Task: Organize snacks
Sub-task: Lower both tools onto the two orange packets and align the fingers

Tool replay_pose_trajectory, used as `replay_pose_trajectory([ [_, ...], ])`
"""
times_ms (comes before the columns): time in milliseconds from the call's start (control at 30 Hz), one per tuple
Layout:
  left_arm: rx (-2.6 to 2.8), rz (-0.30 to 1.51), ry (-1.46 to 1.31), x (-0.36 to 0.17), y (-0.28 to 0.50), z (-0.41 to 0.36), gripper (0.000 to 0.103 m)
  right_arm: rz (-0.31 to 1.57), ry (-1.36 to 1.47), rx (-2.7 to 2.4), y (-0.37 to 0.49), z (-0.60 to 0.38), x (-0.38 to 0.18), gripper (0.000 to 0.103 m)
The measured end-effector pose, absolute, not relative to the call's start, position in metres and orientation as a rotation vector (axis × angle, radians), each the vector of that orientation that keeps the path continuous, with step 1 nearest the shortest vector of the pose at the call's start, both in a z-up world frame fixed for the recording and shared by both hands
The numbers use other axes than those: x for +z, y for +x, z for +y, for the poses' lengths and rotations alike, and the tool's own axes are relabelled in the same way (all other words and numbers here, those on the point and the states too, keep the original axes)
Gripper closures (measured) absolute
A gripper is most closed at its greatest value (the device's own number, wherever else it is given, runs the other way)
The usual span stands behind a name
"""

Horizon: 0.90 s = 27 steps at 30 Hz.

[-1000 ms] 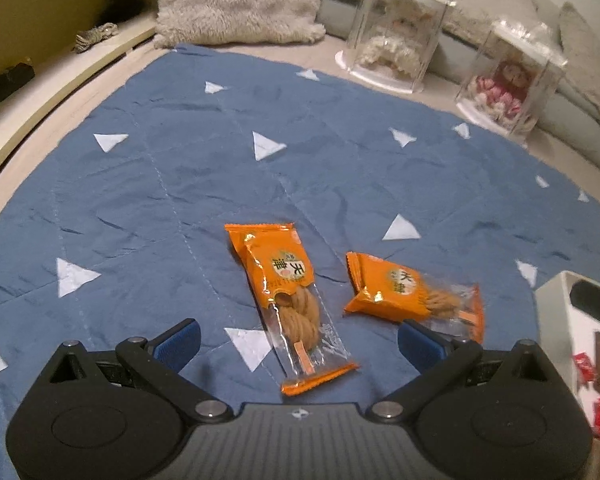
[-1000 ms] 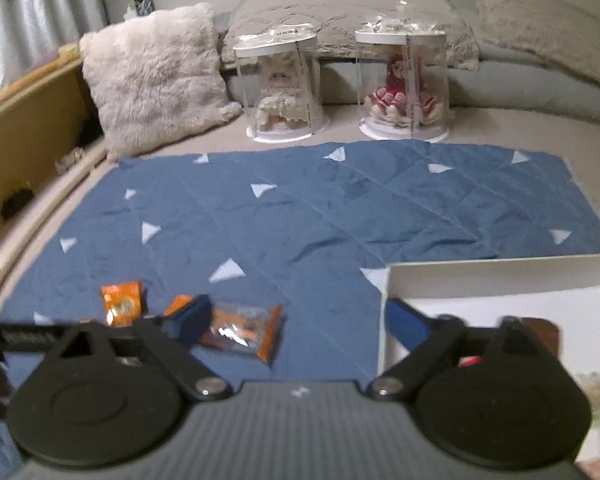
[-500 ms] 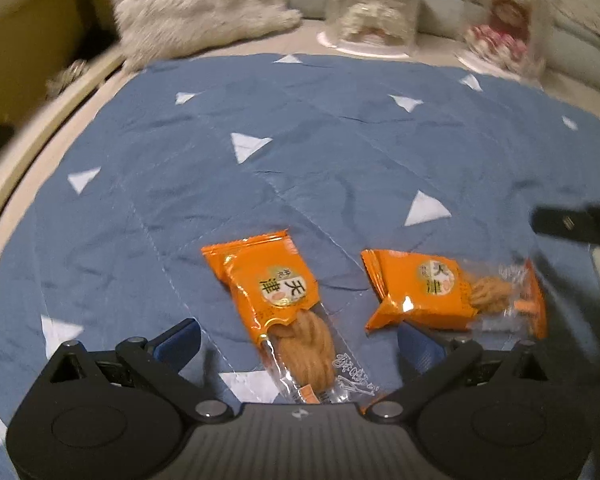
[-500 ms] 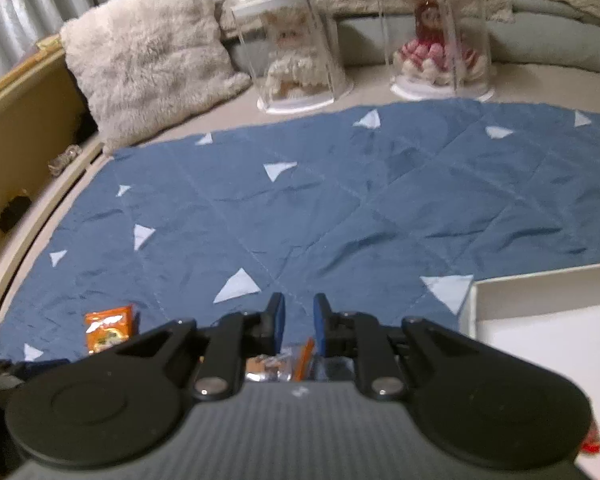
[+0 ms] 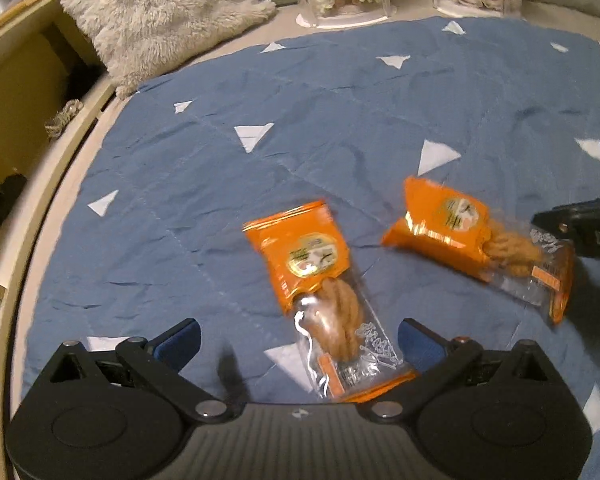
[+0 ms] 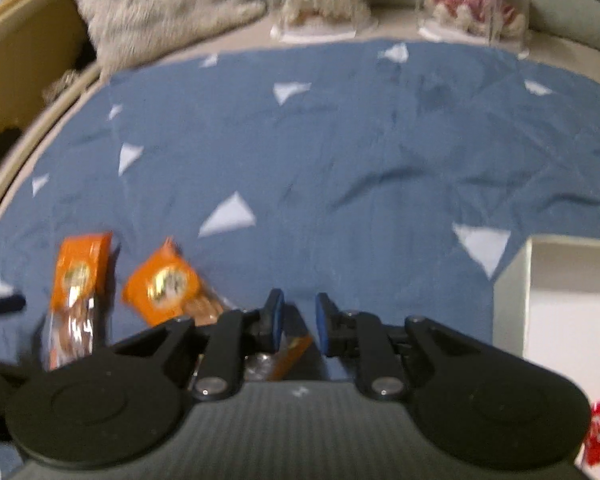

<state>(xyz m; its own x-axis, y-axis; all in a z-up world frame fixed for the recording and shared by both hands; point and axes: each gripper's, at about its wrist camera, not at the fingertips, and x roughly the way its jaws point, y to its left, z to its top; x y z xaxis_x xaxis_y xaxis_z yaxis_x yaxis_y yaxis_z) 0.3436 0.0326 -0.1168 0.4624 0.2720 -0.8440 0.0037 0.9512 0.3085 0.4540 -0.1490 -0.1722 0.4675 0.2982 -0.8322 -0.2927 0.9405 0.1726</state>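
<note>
Both hand-held grippers are pitched steeply down over a blue blanket (image 5: pixel 340 112) with white triangles.

On the left hand-held gripper (image 5: pixel 298 340) the blue-padded fingers are spread wide apart and nothing is gripped; the clear end of an orange snack packet (image 5: pixel 320 284) lies between them on the blanket. Its long axis runs from about 11 o'clock to 5 o'clock in the left wrist view, orange label end away from the camera.

A second orange snack packet (image 5: pixel 476 240) lies just to its right, apart from it, its long axis running from about 10 o'clock to 4 o'clock, label end at the left.

On the right hand-held gripper (image 6: pixel 298 320) the fingers are drawn close together, a narrow gap remaining. This packet's clear end passes beneath them; contact cannot be told.

At 3 o'clock in the right wrist view a white box (image 6: pixel 512 292) sits on the blanket.
</note>
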Motion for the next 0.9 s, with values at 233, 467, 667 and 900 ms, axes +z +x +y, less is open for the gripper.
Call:
replay_pose_trajectory([
  [233,0.189,1.129,0.244,-0.109,0.327,0.066,0.000,1.097,-0.077,0.466,0.427,-0.138,-0.168,0.080],
  [467,0.154,1.077,0.151,-0.093,0.317,0.089,0.000,1.024,0.002,0.377,0.420,-0.147,-0.154,0.064],
  [667,0.082,1.019,0.108,-0.086,0.326,0.085,0.000,1.004,0.225,0.350,0.428,-0.149,-0.146,0.034],
  [900,0.014,1.022,0.259,-0.101,0.334,0.061,0.000,1.031,0.155,0.373,0.435,-0.124,-0.157,0.026],
])
